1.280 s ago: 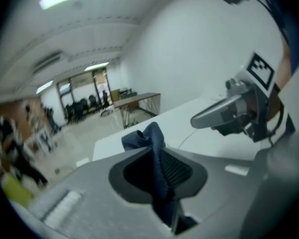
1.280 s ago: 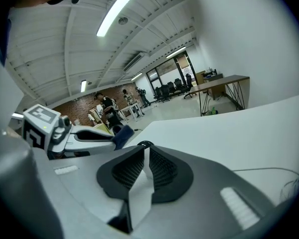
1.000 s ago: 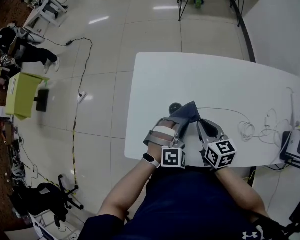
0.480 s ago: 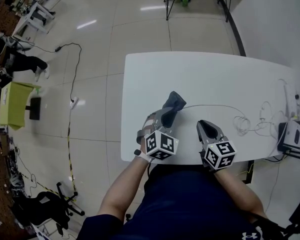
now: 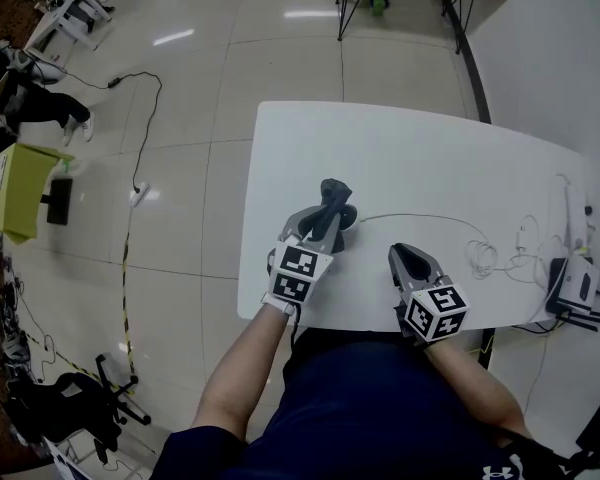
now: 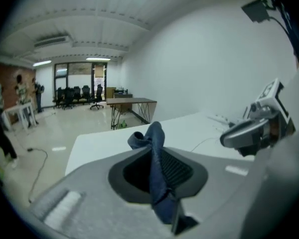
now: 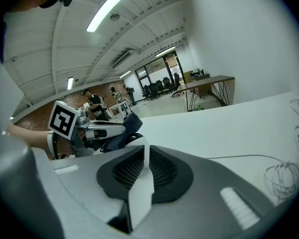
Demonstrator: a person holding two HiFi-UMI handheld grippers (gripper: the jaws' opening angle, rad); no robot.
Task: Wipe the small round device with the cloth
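The left gripper (image 5: pixel 318 230) has its jaws clamped on a dark blue cloth (image 5: pixel 333 200); the bunched cloth sits against the small round device (image 5: pixel 349 221) on the white surface (image 5: pixel 430 153); a thin white cable (image 5: pixel 420 216) runs rightward from the device; the right gripper (image 5: pixel 408 256) is near the front edge, its jaws almost together with nothing between them.

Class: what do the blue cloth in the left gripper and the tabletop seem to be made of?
Cloth: soft matte textile, probably woven; it creases and droops limply. Tabletop: rigid smooth white board, perhaps laminate; its surface looks flat, even and grainless.
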